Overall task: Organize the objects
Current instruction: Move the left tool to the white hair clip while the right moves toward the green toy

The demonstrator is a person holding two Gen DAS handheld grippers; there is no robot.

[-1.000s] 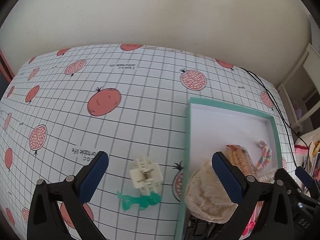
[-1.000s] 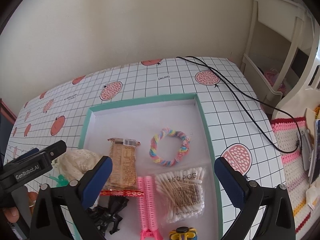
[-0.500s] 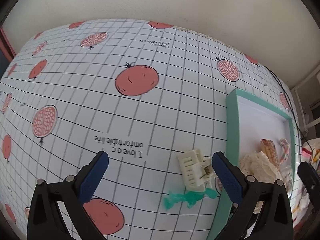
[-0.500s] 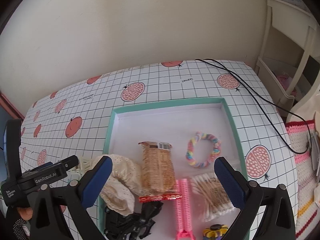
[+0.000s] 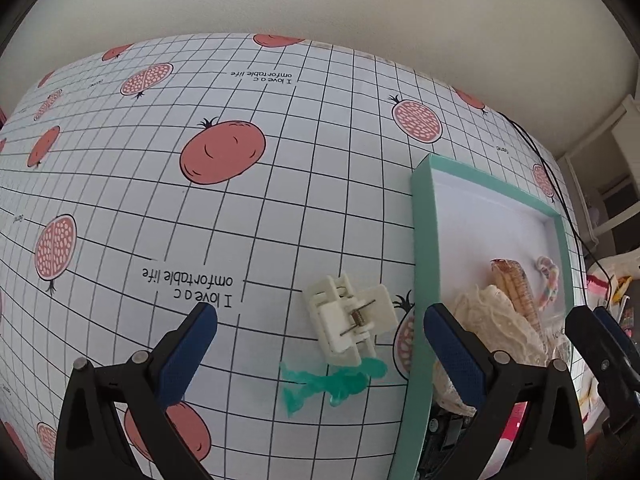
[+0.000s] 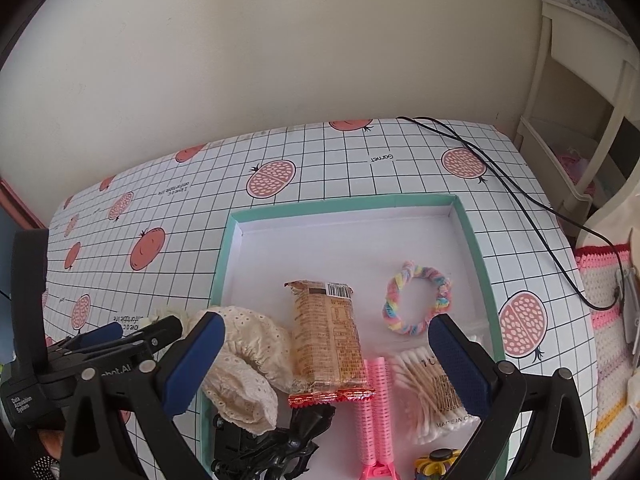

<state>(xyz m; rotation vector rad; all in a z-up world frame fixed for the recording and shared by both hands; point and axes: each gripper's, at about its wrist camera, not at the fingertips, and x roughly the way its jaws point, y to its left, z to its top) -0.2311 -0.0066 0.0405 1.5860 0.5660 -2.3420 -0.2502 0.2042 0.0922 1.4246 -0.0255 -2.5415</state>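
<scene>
Currently both jaws spread, nothing pinched. Left hand-held gripper (image 5: 320, 344) hangs over the counter (image 5: 280, 184), with the cream hair clip (image 5: 350, 322) lying between its fingers, nearer the right one, touching the green plastic piece (image 5: 332, 384). Clip sits just beside the teal tray (image 5: 424, 264), outside it, long axis angled off the finger line. Right hand-held gripper (image 6: 324, 354) hovers over the tray contents; left is nearer, so probably its pick.

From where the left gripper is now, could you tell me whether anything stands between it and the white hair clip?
Nothing visible does. The left gripper is open, and the white hair clip lies on the tablecloth just ahead; only the green plastic piece touches its near edge.
</scene>
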